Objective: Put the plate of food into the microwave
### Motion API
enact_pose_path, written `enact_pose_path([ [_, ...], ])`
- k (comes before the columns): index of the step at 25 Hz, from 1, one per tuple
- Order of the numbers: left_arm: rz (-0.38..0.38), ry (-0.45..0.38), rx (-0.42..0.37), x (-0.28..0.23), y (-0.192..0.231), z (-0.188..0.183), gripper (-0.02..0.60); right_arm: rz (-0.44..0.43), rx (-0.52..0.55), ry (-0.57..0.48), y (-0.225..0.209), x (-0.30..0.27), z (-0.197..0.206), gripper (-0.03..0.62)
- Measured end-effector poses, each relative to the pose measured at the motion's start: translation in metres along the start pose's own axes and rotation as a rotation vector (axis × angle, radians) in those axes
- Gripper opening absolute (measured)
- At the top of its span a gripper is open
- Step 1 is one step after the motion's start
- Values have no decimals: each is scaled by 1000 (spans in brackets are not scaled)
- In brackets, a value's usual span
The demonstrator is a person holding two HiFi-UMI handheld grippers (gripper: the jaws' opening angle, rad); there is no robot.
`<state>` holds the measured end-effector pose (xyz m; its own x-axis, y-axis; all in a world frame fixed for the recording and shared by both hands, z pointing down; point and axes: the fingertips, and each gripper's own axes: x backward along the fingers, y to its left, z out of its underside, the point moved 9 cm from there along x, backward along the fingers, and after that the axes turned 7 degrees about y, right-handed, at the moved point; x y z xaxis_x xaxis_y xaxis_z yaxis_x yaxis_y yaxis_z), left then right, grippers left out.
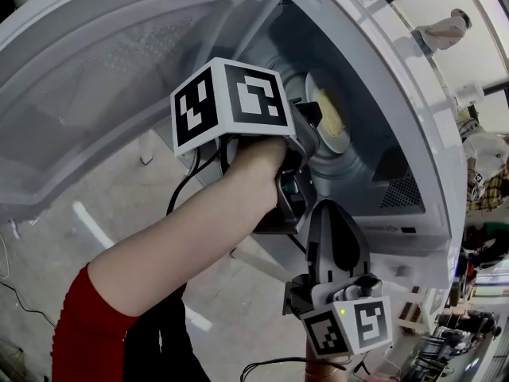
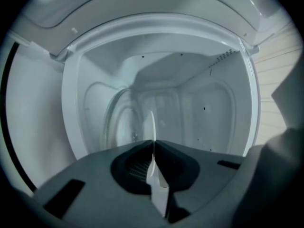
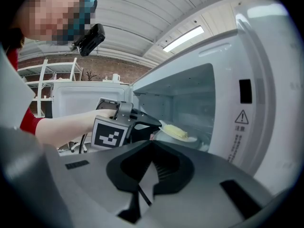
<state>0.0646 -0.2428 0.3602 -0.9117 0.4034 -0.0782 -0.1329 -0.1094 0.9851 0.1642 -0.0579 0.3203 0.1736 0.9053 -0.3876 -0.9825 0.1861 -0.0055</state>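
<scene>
A white plate (image 1: pixel 332 116) with yellow food sits inside the open microwave (image 1: pixel 413 134), just above the glass turntable (image 1: pixel 350 165). My left gripper (image 1: pixel 312 123) reaches into the cavity, shut on the plate's near rim. In the left gripper view the plate (image 2: pixel 151 122) shows edge-on, clamped between the jaws of my left gripper (image 2: pixel 153 142). My right gripper (image 1: pixel 338 213) hangs below the microwave's front, shut and empty. From the right gripper view, past my right gripper (image 3: pixel 152 144), I see the left gripper (image 3: pixel 147 123) holding the plate (image 3: pixel 176 133) in the cavity.
The microwave door (image 1: pixel 95 78) swings wide open to the left. The control panel (image 3: pixel 247 113) stands right of the opening. Cavity walls (image 2: pixel 204 108) close in around the plate. Shelves (image 3: pixel 47 75) and a floor lie behind.
</scene>
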Motion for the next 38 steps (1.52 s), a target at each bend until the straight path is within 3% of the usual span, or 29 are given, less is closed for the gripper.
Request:
enact_pose_path([
  [6, -61, 23, -55, -10, -6, -2, 21, 11, 9, 18, -9, -2, -4, 12],
  [18, -171, 52, -87, -16, -9, -11, 21, 2, 4, 36, -13, -8, -11, 12],
  [22, -260, 73, -163, -16, -16, -11, 21, -2, 8, 33, -12, -5, -17, 12],
  [27, -400, 123, -343, -16, -20, -7, 37, -7, 14, 19, -13, 0, -26, 12],
  [30, -439, 139, -403, -18, -18, -6, 43, -8, 26, 26, -15, -1, -28, 12],
  [38, -530, 70, -615, -20, -28, -13, 60, -15, 33, 37, -13, -3, -28, 12],
])
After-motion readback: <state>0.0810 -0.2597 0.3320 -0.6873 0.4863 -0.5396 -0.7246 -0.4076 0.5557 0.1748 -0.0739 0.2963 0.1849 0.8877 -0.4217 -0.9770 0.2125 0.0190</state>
